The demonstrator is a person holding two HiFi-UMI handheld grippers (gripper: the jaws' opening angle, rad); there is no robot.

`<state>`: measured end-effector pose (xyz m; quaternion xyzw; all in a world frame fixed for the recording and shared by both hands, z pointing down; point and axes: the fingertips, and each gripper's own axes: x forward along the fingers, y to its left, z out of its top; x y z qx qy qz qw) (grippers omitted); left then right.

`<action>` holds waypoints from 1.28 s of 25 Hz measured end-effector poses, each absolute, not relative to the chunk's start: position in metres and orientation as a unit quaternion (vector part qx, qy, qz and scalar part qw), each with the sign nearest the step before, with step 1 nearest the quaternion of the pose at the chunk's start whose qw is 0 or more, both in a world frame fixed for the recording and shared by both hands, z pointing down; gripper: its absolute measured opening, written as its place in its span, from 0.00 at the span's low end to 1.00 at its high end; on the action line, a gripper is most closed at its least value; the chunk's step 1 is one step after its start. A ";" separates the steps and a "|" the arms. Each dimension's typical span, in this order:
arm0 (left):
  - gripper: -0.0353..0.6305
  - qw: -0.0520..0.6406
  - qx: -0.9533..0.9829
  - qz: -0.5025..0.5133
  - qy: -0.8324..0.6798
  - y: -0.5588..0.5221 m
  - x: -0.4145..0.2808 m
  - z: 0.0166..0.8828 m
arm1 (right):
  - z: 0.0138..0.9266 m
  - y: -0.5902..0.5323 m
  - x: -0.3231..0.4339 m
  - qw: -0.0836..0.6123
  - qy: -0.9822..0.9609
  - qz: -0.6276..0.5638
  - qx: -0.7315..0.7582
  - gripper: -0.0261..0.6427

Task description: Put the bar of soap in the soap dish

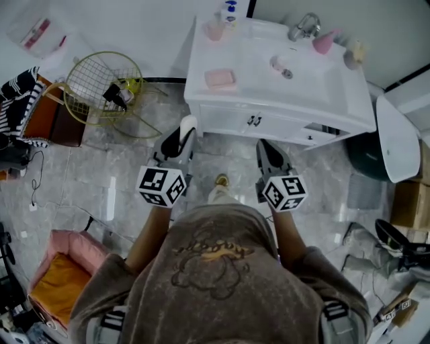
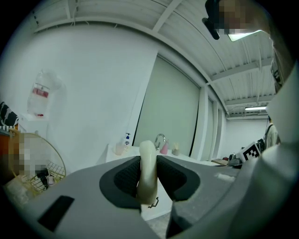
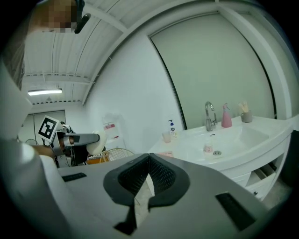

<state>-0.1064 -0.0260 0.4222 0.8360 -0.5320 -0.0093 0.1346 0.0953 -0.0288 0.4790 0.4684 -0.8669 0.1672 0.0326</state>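
Wire basket (image 1: 101,86): set on the floor, to the left of the left gripper and further out; a black item is held inside it.
Wall bag (image 2: 41,93): seen up and to the left of the left jaws; a red label is carried, its print too small to be read.
Left gripper (image 2: 148,159): the jaws are pinched on the bar of soap; black-and-white square markers are shown on the left cube (image 1: 161,186) at its rear.
Bar of soap (image 2: 146,179): pale cream, held on edge between the left jaws, its rounded end standing past the tips.
Soap dish (image 1: 220,78): pink, placed on the white vanity top (image 1: 201,64) ahead of the left gripper and slightly right, well apart from the soap.
Pump bottle (image 1: 230,12): stood at the back of the counter beyond the dish; a blue label is borne, but no word can be read.
Right gripper (image 3: 148,156): the jaws are pressed together at the tips, with nothing gripped; the same markers are shown on the right cube (image 1: 285,193).
Faucet (image 1: 306,27): mounted behind the basin, ahead of the right gripper and to its right.
Pink spray bottle (image 1: 324,41): stood just right of the faucet.
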 end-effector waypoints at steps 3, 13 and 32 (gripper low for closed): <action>0.21 0.133 0.833 -0.013 -0.537 -0.061 -0.097 0.420 | 0.478 -0.063 0.108 0.033 -0.868 0.168 0.466 0.03; 0.21 0.116 0.824 -0.010 -0.555 -0.124 -0.092 0.408 | 0.482 -0.132 0.119 0.030 -0.876 0.180 0.447 0.03; 0.21 0.131 0.855 0.018 -0.501 -0.262 -0.099 0.427 | 0.474 -0.245 0.089 0.036 -0.864 0.180 0.468 0.03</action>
